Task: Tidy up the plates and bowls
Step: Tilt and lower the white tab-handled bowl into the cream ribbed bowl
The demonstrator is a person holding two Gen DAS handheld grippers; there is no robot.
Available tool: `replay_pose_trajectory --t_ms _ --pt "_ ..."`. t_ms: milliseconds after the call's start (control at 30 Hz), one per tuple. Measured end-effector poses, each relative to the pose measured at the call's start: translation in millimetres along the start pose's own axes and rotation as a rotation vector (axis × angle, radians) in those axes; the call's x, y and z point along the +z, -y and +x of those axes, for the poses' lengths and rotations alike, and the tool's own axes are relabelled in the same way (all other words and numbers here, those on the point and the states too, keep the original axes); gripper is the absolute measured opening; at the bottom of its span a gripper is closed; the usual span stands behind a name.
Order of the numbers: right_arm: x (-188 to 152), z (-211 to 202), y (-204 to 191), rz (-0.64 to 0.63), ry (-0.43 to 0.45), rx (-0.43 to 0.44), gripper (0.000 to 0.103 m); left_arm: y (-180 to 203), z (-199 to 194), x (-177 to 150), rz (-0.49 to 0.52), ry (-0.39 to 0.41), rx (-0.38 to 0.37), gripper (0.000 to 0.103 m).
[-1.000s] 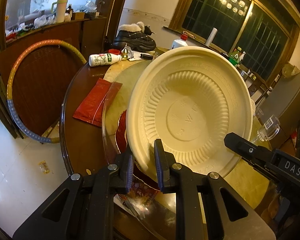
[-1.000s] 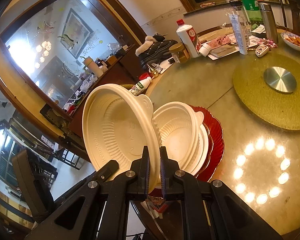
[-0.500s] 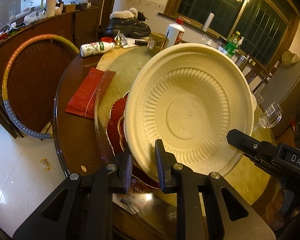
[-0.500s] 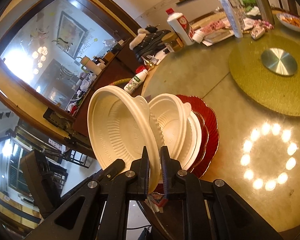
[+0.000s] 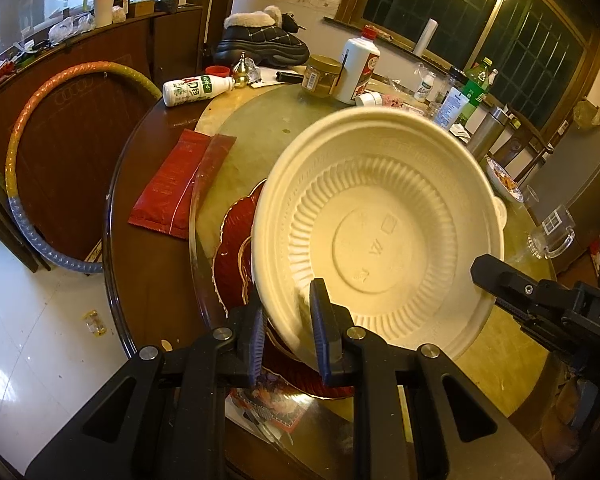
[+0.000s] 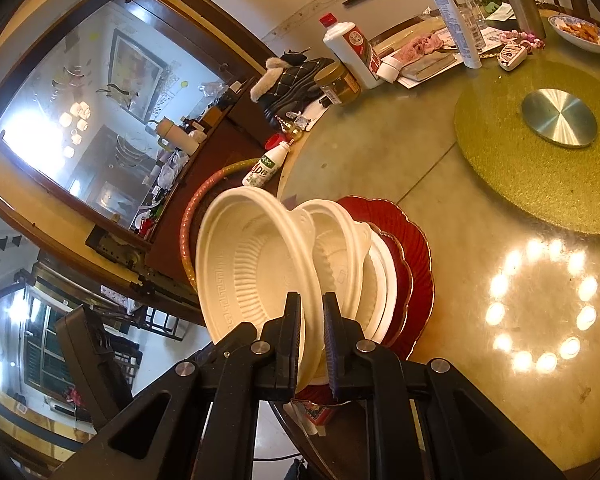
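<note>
A large cream ribbed bowl (image 5: 380, 240) is held tilted over a stack of red scalloped plates (image 5: 232, 248) at the near table edge. My left gripper (image 5: 286, 320) has its fingers on either side of the bowl's near rim with a visible gap. My right gripper (image 6: 312, 332) grips the same bowl's (image 6: 256, 268) rim. Beneath it a second cream bowl (image 6: 340, 248) sits on white plates (image 6: 384, 280) and the red plates (image 6: 416, 264). The right gripper's body shows in the left wrist view (image 5: 540, 300).
A glass turntable (image 6: 380, 160) carries a gold mat (image 6: 540, 180). Bottles (image 5: 360, 68), a jar (image 5: 320, 76), a lying milk bottle (image 5: 196, 88), a boot (image 5: 260, 40) and a red packet (image 5: 172, 188) lie around. A hoop (image 5: 20, 152) leans on the cabinet.
The large bowl has moved down and to the right toward the stack. My left gripper's fingers have spread wider around its rim.
</note>
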State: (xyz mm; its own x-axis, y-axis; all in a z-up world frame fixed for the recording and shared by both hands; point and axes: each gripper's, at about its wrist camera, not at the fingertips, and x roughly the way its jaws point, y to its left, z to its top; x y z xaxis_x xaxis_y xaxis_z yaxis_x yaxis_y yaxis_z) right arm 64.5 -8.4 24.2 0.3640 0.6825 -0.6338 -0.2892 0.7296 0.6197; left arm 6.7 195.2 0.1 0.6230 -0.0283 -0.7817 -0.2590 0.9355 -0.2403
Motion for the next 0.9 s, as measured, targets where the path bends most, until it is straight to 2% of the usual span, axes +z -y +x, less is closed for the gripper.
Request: replay_pose_trajectory --t_ms 600,900 --pt "3 2 -6 -0.008 0.008 -0.019 0.010 2 8 13 0.015 -0.007 0.029 0.018" --pt "14 8 0 0.032 -0.010 -0.006 0.010 6 15 19 0.022 -0.038 0.023 0.019"
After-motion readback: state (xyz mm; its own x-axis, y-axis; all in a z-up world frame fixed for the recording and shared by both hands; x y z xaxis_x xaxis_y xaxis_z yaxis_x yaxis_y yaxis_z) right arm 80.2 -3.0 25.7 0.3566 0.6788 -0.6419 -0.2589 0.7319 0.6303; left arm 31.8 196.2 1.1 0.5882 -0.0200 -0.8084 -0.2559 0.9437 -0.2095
